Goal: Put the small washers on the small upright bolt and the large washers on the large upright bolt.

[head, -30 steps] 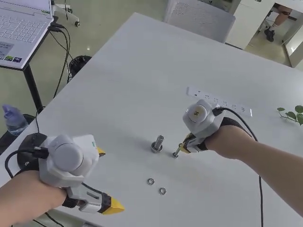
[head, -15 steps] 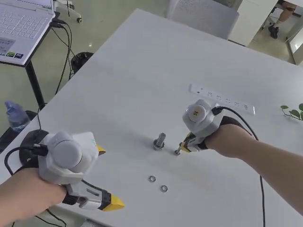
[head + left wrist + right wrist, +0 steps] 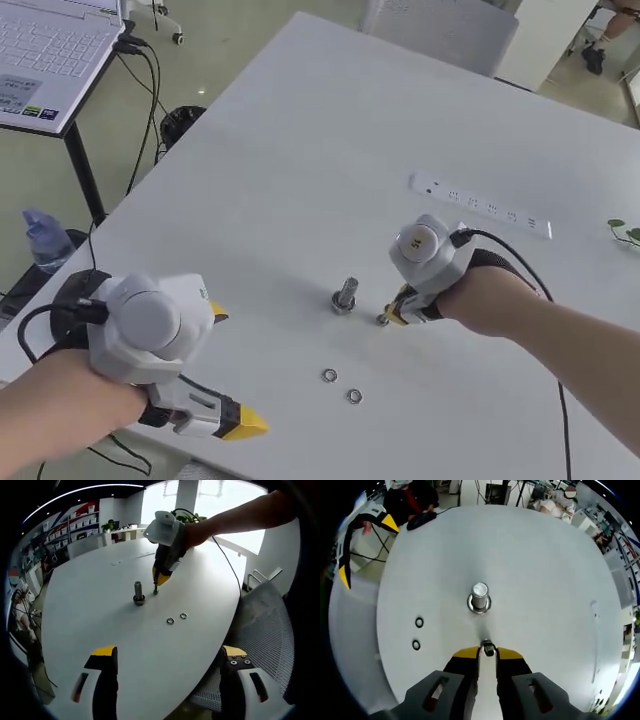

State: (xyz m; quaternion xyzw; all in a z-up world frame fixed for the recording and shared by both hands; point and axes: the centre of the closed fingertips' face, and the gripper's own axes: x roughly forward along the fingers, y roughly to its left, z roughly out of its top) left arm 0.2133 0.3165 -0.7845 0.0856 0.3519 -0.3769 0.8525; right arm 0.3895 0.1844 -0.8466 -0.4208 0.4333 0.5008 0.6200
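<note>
Head view: right tongs (image 3: 391,318) pinch the small bolt (image 3: 488,649) (arm reaching in), left tongs (image 3: 232,372) gape wide.

Bright, even light all over the white table (image 3: 300,150), and shadows stay short and soft. Head view is sharp, no blur. In the left gripper view the window (image 3: 225,500) blows out to pure white. Both gripper views bend hard at the edges. There's a glint on the large bolt (image 3: 479,597).
</note>
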